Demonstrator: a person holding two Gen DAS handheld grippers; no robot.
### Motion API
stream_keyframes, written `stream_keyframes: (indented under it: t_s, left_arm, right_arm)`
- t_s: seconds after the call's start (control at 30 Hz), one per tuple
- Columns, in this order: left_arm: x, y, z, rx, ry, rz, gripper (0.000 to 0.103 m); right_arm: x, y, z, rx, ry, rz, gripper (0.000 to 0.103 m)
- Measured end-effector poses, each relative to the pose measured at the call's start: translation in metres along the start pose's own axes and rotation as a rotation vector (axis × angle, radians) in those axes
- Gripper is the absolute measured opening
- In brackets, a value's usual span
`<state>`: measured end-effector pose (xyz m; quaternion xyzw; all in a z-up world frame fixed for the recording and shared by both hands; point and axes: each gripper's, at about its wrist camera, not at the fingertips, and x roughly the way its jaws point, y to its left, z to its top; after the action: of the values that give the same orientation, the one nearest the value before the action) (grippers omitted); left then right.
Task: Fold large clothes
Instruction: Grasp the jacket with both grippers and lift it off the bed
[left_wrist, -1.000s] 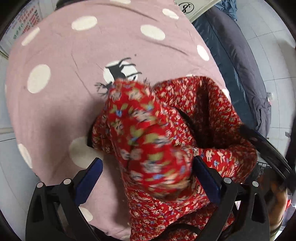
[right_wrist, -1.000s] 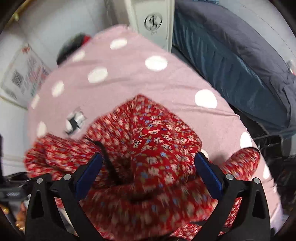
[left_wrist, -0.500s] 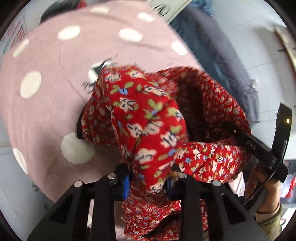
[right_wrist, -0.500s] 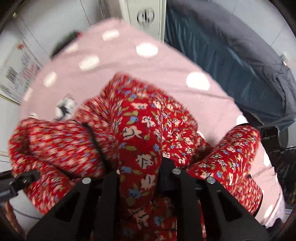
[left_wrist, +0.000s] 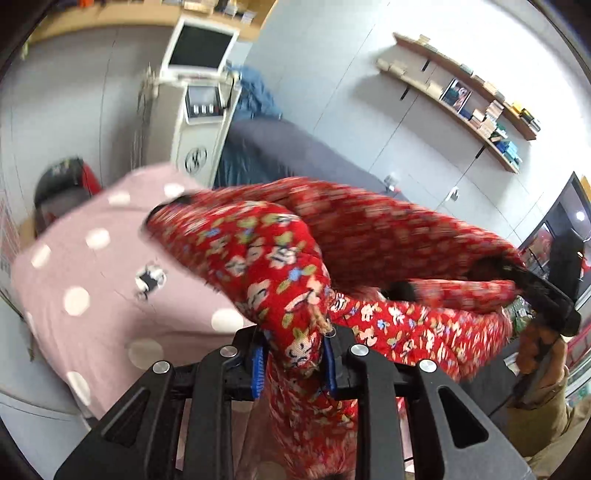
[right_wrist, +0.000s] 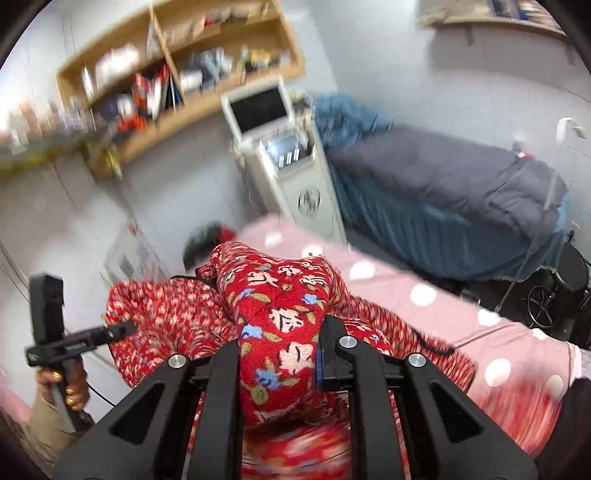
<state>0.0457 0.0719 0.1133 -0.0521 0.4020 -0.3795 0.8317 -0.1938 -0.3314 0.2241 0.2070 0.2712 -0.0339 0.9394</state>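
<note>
- Left gripper (left_wrist: 293, 363) has its blue-padded jaws pinched narrow on a bunched fold of the red floral garment (left_wrist: 280, 266); the jaws have just been closing, with that cloth between them.
- Left of the garment in the left wrist view, a pink polka-dot cover (left_wrist: 92, 288) lies spread below; the red cloth hangs lifted above it and stretches across to the right.
- At the right edge of that view, the right gripper (left_wrist: 543, 295) shows side-on, held by a hand (left_wrist: 535, 350), with the garment's far end at its tip.
- From the right wrist view, the right gripper (right_wrist: 280, 365) is clamped narrow on another thick fold of the garment; its jaws too have just been closing on the cloth.
- Further right stands a white machine (right_wrist: 291, 177), then a bed with grey bedding (right_wrist: 443, 173).
</note>
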Motion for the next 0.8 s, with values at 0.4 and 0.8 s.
stream_keyframes:
  t_s: [0.4, 0.8]
  left_arm:
    - [-0.132, -0.035, 0.019, 0.008, -0.279, 0.182, 0.016]
    - [-0.007, 0.004, 0.073, -0.053, -0.161, 0.259, 0.05]
  right_arm:
    - [-0.201, -0.028, 0.002, 0.055, -0.348, 0.163, 0.012]
    - [0.04, -0.135, 0.024, 0.48, 0.091, -0.12, 0.023]
